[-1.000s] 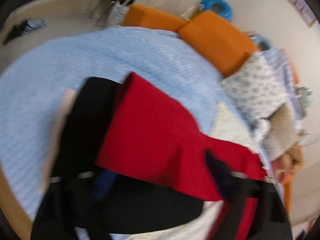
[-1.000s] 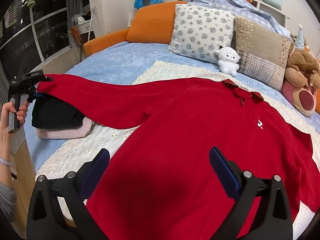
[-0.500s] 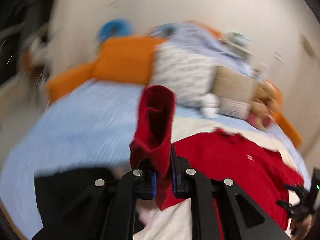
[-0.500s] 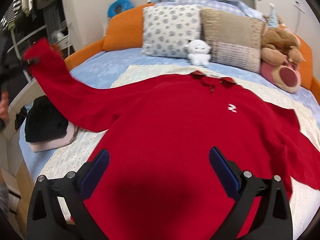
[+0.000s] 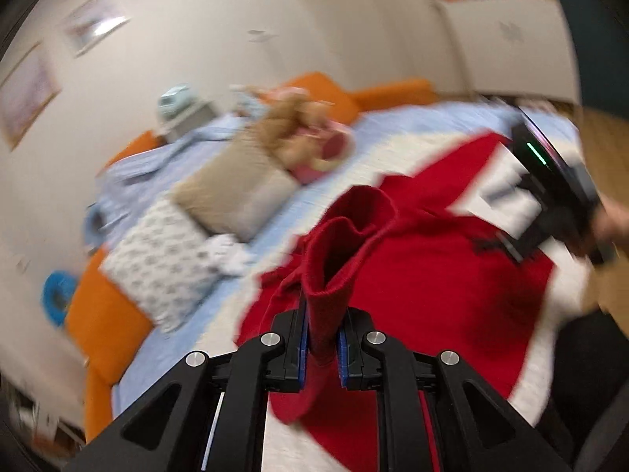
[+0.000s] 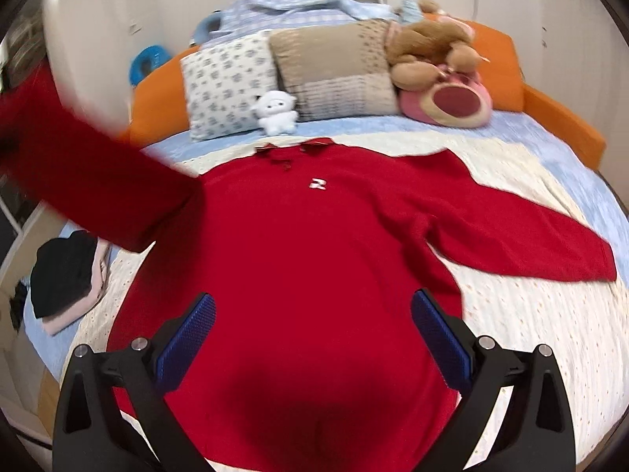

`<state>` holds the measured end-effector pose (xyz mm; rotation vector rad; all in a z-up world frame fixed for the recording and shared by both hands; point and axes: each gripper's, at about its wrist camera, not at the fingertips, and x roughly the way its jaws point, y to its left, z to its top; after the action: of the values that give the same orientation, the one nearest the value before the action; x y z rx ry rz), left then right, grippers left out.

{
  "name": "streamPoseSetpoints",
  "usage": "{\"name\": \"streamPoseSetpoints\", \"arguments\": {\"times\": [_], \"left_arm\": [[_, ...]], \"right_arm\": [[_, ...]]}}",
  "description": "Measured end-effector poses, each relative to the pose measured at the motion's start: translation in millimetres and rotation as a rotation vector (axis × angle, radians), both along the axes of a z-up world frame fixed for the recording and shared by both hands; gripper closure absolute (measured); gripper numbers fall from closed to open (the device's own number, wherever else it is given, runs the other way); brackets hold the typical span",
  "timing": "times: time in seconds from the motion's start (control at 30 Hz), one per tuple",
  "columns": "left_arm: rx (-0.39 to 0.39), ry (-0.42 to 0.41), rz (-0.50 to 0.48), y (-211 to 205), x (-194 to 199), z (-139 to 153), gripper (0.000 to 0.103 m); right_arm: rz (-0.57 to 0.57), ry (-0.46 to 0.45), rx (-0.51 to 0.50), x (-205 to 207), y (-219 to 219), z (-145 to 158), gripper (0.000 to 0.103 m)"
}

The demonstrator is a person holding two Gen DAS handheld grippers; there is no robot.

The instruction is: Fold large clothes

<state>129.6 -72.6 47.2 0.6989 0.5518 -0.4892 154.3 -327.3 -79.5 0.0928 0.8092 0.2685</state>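
A large red sweater (image 6: 314,244) lies flat, front up, on a cream cover on the bed, collar toward the pillows. My left gripper (image 5: 321,348) is shut on the cuff of its left sleeve (image 5: 334,244) and holds it raised above the sweater's body (image 5: 452,295). That lifted sleeve (image 6: 78,173) is blurred at the left of the right wrist view. The other sleeve (image 6: 530,232) lies spread out to the right. My right gripper (image 6: 312,336) is open and empty, above the sweater's lower part.
Pillows (image 6: 232,82), a small white plush (image 6: 275,112) and a brown and pink plush (image 6: 440,74) line the orange headboard (image 6: 507,67). A folded black and pink pile (image 6: 67,275) sits at the bed's left edge. The right gripper's body (image 5: 550,188) shows in the left view.
My left gripper has lifted the sleeve cuff off the bed's left side and swung it up and over toward the sweater's body. The right gripper has shifted right, staying open.
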Motion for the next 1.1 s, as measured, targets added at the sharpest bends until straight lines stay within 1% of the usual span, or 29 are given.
{"name": "streamPoseSetpoints", "arguments": {"times": [0.07,0.13,0.17,0.3,0.37,0.4,0.43,0.47,0.5,0.53,0.57,0.6,0.63,0.67,0.7,0.73,0.77,0.8,0.83,0.87,0.9,0.93,0.97,1.0,1.03,1.1], "left_arm": [[0.027,0.04,-0.044,-23.2,-13.3,-29.4,0.086],[0.036,0.071,-0.074,-40.4,-30.5,-69.1,0.086],[0.032,0.099,-0.085,-46.2,-37.0,-92.5,0.086],[-0.014,0.201,-0.093,-63.2,-49.9,-164.4,0.086],[-0.043,0.261,-0.096,-65.1,-50.9,-191.8,0.086],[-0.043,0.271,-0.102,-69.9,-49.8,-203.2,0.086],[-0.04,0.286,-0.113,-71.1,-51.4,-212.7,0.082],[-0.036,0.304,-0.119,-73.6,-50.1,-219.6,0.061],[-0.032,0.315,-0.109,-74.2,-48.9,-226.9,0.048],[-0.042,0.299,-0.1,-72.9,-49.4,-228.5,0.029],[-0.069,0.278,-0.091,-68.5,-49.7,-225.6,0.017],[-0.112,0.262,-0.07,-59.9,-50.5,-220.4,0.011],[-0.199,0.265,-0.037,-40.0,-47.3,-208.2,0.008],[-0.254,0.274,-0.019,-28.5,-43.7,-199.9,0.007],[-0.372,0.3,0.021,0.6,-36.3,-186.2,0.006],[-0.486,0.324,0.073,32.1,-26.7,-177.4,0.003],[-0.571,0.346,0.136,61.2,-15.7,-174.5,0.003],[-0.628,0.371,0.199,86.6,-3.3,-176.6,0.003],[-0.675,0.394,0.266,112.2,9.6,-182.3,0.003],[-0.722,0.422,0.376,146.7,27.6,-195.3,0.003],[-0.761,0.456,0.467,173.7,42.5,-209.1,0.003],[-0.8,0.49,0.51,191.4,51.4,-219.4,0.003],[-0.892,0.559,0.577,224.1,67.0,-239.9,0.003],[-0.954,0.6,0.61,241.3,76.1,-252.4,0.003],[-0.997,0.63,0.639,256.2,83.4,-263.2,0.003],[-1.07,0.656,0.652,279.5,93.3,-279.5,0.003]], "right_arm": [[-0.007,0.01,-0.008,-0.5,-8.4,-3.1,0.005],[-0.007,0.008,-0.032,-0.2,-9.3,-4.9,0.005],[-0.005,0.009,-0.038,0.1,-8.3,-6.4,0.005],[0.02,0.028,-0.044,10.7,4.3,-11.3,0.005],[0.054,0.03,-0.066,20.1,17.8,-15.0,0.005],[0.068,0.03,-0.079,24.7,24.6,-16.8,0.005],[0.094,0.032,-0.1,34.4,35.8,-19.6,0.005],[0.118,0.034,-0.11,44.0,46.8,-21.8,0.005],[0.146,0.036,-0.11,53.8,57.7,-23.6,0.005],[0.194,0.043,-0.093,70.1,73.8,-25.0,0.005],[0.232,0.048,-0.076,84.7,86.9,-26.2,0.005],[0.267,0.052,-0.061,100.3,100.5,-27.3,0.005],[0.329,0.067,-0.038,126.8,125.2,-29.5,0.005],[0.364,0.075,-0.028,143.4,143.0,-30.2,0.005],[0.414,0.083,-0.013,169.6,170.1,-32.6,0.005],[0.432,0.088,-0.01,184.4,186.1,-34.5,0.006],[0.456,0.092,-0.008,216.1,217.3,-40.1,0.011],[0.473,0.088,-0.012,235.6,236.3,-43.7,0.015],[0.48,0.09,-0.03,257.8,258.8,-50.3,0.027],[0.471,0.099,-0.054,278.2,278.9,-58.0,0.034],[0.462,0.116,-0.08,298.1,298.1,-67.9,0.035],[0.458,0.134,-0.098,320.4,320.9,-81.6,0.036],[0.454,0.147,-0.114,333.5,335.0,-92.2,0.038],[0.448,0.164,-0.136,348.4,350.7,-105.0,0.041],[0.441,0.185,-0.16,360.9,362.6,-116.8,0.042],[0.423,0.217,-0.207,379.7,378.2,-135.7,0.044]]}}
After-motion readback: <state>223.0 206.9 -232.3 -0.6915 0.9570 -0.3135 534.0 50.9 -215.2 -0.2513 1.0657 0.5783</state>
